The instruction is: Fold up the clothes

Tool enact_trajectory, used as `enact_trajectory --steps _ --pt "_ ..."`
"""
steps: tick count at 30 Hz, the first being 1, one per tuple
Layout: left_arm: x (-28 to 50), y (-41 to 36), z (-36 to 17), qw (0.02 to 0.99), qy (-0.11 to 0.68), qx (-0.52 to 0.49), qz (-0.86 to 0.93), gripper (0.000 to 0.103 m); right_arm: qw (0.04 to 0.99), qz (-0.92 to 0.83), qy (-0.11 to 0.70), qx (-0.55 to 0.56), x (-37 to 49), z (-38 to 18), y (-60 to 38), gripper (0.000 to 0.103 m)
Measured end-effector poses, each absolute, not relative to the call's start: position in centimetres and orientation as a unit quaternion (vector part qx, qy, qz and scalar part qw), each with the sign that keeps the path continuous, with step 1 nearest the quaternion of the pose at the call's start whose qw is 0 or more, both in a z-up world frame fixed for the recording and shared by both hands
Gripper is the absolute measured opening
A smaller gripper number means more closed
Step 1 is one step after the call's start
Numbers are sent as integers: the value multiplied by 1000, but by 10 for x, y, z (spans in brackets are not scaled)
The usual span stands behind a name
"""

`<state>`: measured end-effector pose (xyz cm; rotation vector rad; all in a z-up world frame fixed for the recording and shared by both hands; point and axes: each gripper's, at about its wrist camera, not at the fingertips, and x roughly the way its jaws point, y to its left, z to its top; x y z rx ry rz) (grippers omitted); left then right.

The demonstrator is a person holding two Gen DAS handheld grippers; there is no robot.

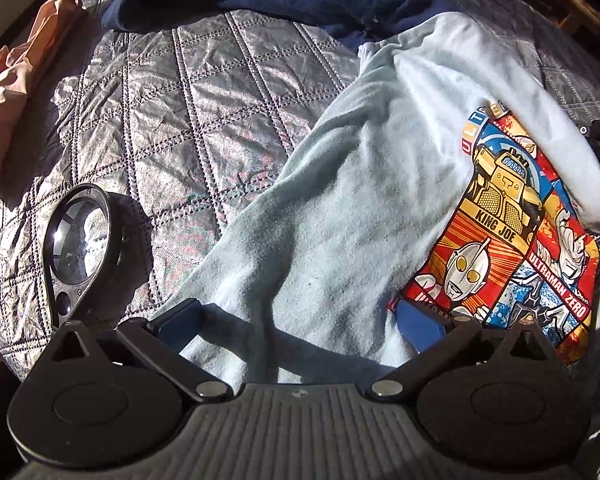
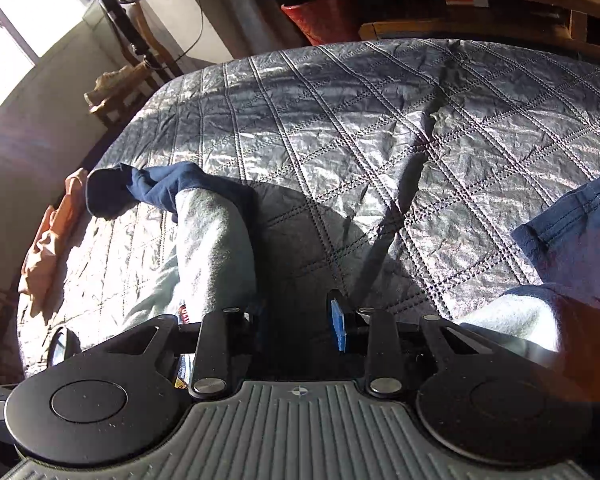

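Blue-padded left gripper (image 1: 300,316) stands wide apart, low in frame, over the pale blue cotton T-shirt with comic print (image 1: 340,200) rumpled on the silver quilted bedspread (image 1: 180,120). Right gripper (image 2: 296,320) likewise gapes, empty. Soft, light, floppy; judged best pinched at hem or shoulder seam.

Each black two-finger gripper (image 1: 300,320) (image 2: 298,320) has blue finger pads (image 2: 337,326), silver pivot screws (image 1: 211,390), round black discs and a ribbed grey base.

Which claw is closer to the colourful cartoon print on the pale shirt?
Left. The left claw hangs open right over the shirt, the cartoon print beside one finger. The right claw sits further off; only a sliver of print shows there.
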<state>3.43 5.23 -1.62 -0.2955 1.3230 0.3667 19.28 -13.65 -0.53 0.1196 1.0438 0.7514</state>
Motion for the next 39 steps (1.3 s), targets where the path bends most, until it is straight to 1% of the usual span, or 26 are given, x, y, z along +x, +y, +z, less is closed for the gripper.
enact_trajectory --steps 4,6,7,8,9,10,11,14,15,16,18,19,20,21,22,23,25,29,33,36,39 --pt "31 56 -14 763 609 -136 166 103 788 379 485 -5 168 -9 -114 38" --pt "29 56 -13 765 608 -134 166 103 789 387 477 -14 157 -5 -113 35" --pt "28 55 -13 765 607 -133 166 103 793 387 470 -19 154 -2 -113 31" --pt "27 55 -13 766 607 -133 166 103 796 388 464 -24 150 0 -113 19" --pt "25 54 -13 766 606 -133 167 103 799 395 453 -39 145 2 -111 12" --pt "24 55 -14 766 606 -133 167 103 801 400 441 -54 139 5 -109 0" --pt "23 59 -17 766 607 -133 167 103 807 399 429 -71 134 8 -107 0" --pt "27 57 -20 766 606 -133 167 103 810 399 425 -70 133 8 -102 0" --pt "27 56 -20 766 606 -132 167 103 808 401 427 -61 134 6 -101 3" --pt "27 56 -20 767 606 -132 167 103 807 403 428 -53 135 5 -100 14" --pt "26 55 -20 767 605 -132 168 103 804 408 432 -36 138 3 -98 19" --pt "25 55 -19 767 605 -132 168 103 802 410 434 -28 139 1 -97 27" --pt "23 55 -19 767 604 -132 168 103 800 412 436 -20 141 0 -96 42" --pt "23 55 -19 768 604 -132 169 103 798 414 437 -11 142 -1 -95 45" --pt "25 56 -20 767 604 -132 169 103 796 416 439 -3 143 -3 -94 52" --pt "27 57 -21 767 604 -132 169 103 794 418 441 5 145 -4 -93 55" --pt "29 58 -21 768 604 -132 169 103 790 422 444 22 148 -7 -91 60" --pt "28 57 -20 768 603 -132 170 103 781 430 450 56 153 -12 -88 60" --pt "28 57 -20 769 603 -132 169 103 766 441 436 168 162 -8 -105 62" --pt "30 60 -22 769 603 -132 169 103 787 379 423 242 176 -14 -128 62" --pt "29 60 -22 769 603 -132 169 103 784 314 419 334 190 -32 -153 59"
